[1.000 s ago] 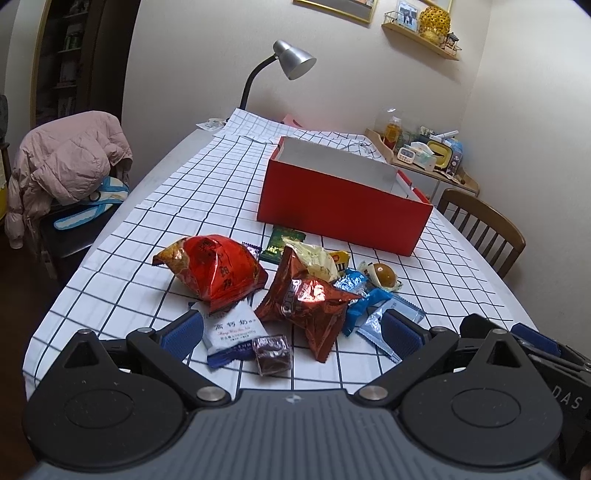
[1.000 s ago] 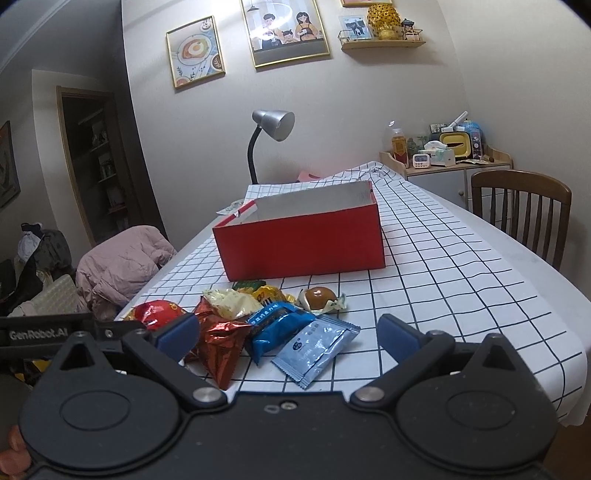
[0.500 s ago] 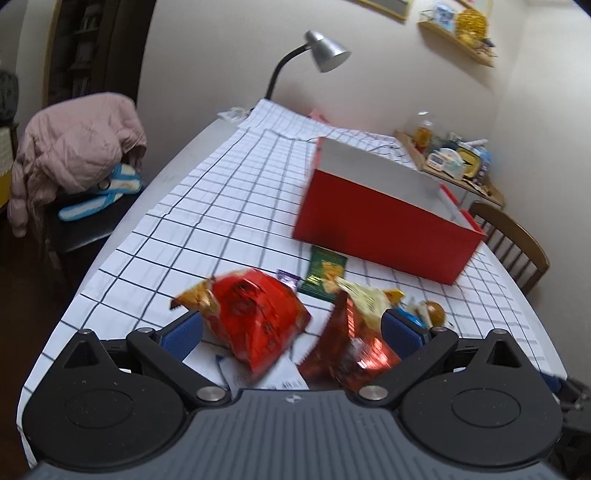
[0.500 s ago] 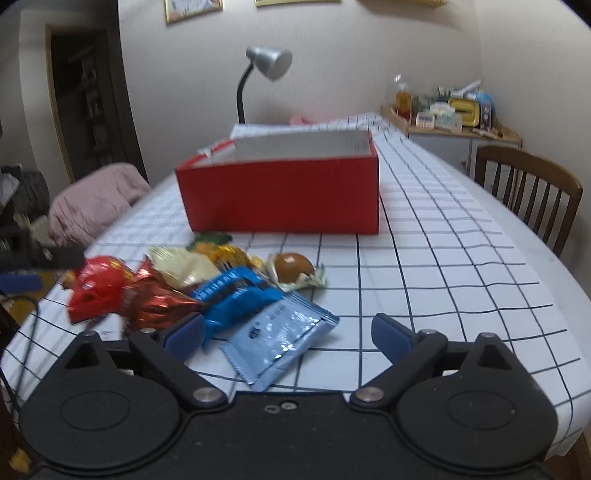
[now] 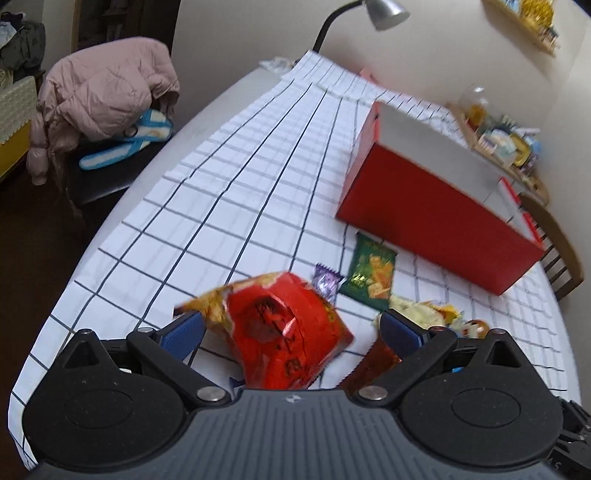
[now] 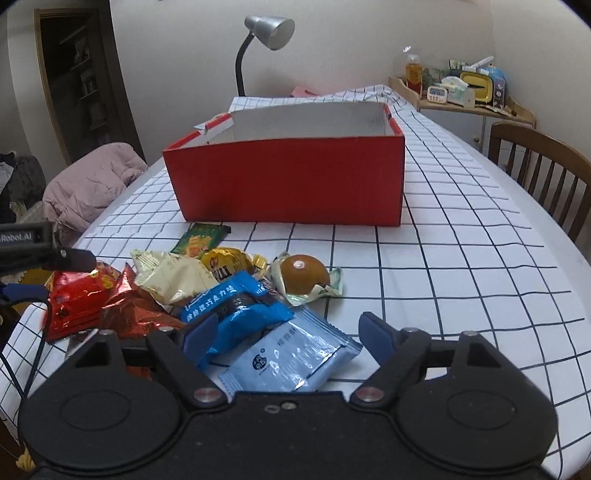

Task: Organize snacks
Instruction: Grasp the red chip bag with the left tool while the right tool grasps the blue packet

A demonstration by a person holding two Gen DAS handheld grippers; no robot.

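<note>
Left wrist view: left gripper (image 5: 291, 326) low over the near end of the checked cloth (image 5: 236, 206), jaws spread wide, blue pads to either side of a red bag (image 5: 284, 332) without touching it. Bag puffed and tilted, orange end toward the left pad. Just right of it, a copper-red foil bag (image 5: 373, 363), partly hidden behind the right finger. Beyond, a small purple wrapper (image 5: 327, 280) beside a green packet (image 5: 371, 275), both flat on the cloth. Farther still, the red box (image 5: 436, 218), open-topped, white inside. Pink jacket (image 5: 99, 96) on a chair off the table's left side.

Right wrist view: right gripper (image 6: 286, 336) also wide open, holding nothing, a pale blue packet (image 6: 295, 358) lying between the pads. Touching it on the left, a darker blue packet (image 6: 236, 299). Behind, a cream bag (image 6: 173, 275), a gold wrapper (image 6: 229, 260), a wrapped brown bun (image 6: 304, 275). Red bag (image 6: 74, 295) and foil bag (image 6: 136, 306) at the far left of the heap, left gripper above them. Box (image 6: 288, 177) well behind the heap, no contents visible from here. Lamp (image 6: 267, 31) at the table's far end.
</note>
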